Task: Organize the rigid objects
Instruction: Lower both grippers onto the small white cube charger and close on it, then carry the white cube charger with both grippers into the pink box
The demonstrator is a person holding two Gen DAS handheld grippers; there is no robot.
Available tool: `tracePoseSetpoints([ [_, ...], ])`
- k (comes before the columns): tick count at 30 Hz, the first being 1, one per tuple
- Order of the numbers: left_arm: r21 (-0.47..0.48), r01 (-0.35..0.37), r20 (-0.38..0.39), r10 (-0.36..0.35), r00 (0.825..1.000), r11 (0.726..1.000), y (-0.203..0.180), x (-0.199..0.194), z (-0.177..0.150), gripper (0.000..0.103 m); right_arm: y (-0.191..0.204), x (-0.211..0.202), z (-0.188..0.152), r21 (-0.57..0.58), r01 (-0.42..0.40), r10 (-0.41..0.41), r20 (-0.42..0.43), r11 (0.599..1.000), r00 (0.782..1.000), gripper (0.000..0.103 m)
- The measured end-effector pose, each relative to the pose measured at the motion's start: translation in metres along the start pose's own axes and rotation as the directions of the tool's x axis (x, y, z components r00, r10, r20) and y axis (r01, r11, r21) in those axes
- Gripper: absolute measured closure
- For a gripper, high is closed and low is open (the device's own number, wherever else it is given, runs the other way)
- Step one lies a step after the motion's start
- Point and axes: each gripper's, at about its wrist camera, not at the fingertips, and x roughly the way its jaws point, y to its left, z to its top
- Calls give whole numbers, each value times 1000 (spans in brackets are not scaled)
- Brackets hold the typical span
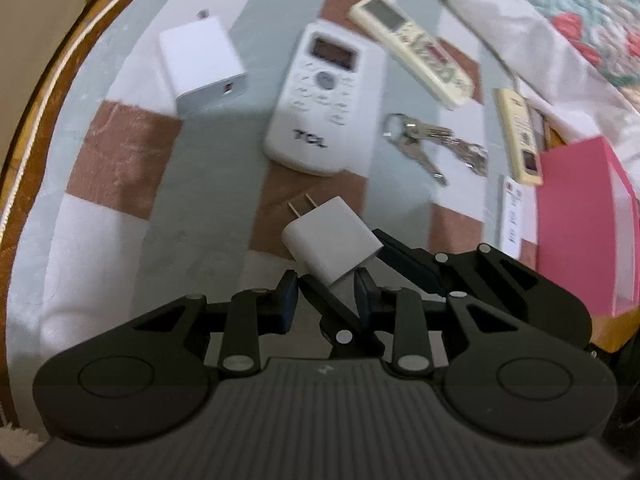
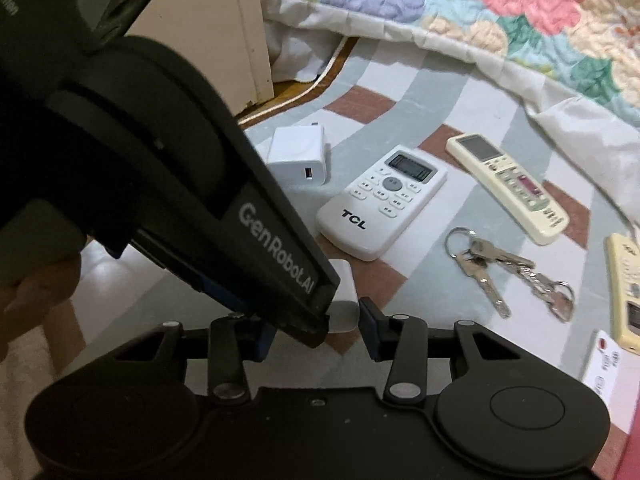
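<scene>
A small white plug adapter (image 1: 334, 238) hangs just above the checked bedsheet, between both grippers; it also shows in the right wrist view (image 2: 345, 298). My left gripper (image 1: 326, 294) has its fingers around the adapter's rear end. My right gripper (image 2: 318, 320) reaches in from the right in the left wrist view (image 1: 400, 256); its fingers also bracket the adapter. Which gripper bears the adapter I cannot tell. A larger white charger (image 1: 202, 64) (image 2: 298, 156), a white TCL remote (image 1: 320, 100) (image 2: 382, 202), a cream remote (image 1: 412, 50) (image 2: 506, 186) and keys (image 1: 434, 146) (image 2: 508, 272) lie on the sheet.
Another cream remote (image 1: 520, 136) (image 2: 624, 288) and a white card (image 1: 514, 216) (image 2: 608, 364) lie at the right beside a pink box (image 1: 584, 220). A floral quilt (image 2: 480, 8) covers the far side. The bed's wooden edge (image 1: 36, 120) curves along the left.
</scene>
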Motion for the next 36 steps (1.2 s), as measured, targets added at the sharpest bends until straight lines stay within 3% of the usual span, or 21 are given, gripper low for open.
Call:
tracePoseSetpoints([
  [9,161,33,129,-54,990,986,-49,-43,-24,74,0,-65,-4,-7,108,-107,99,994,989,55],
  [17,326,84,204,-157,966,942,-99,-78,-36,72,-10,-117,-9,12,203,-202,186,979,962,55],
  [26,481,130,142,-223,964,867,-187,-89,-35,72,-46,-178,-27,117,341,-360,226,933,905,55],
  [33,555,205,1,-247,969,806,-269,-59,-29,73,-99,-211,-54,275,406,-455,144,872,879,55],
  [36,553,250,-72,-253,965,795,-301,-42,-23,73,-129,-219,-61,322,429,-478,91,844,873,55],
])
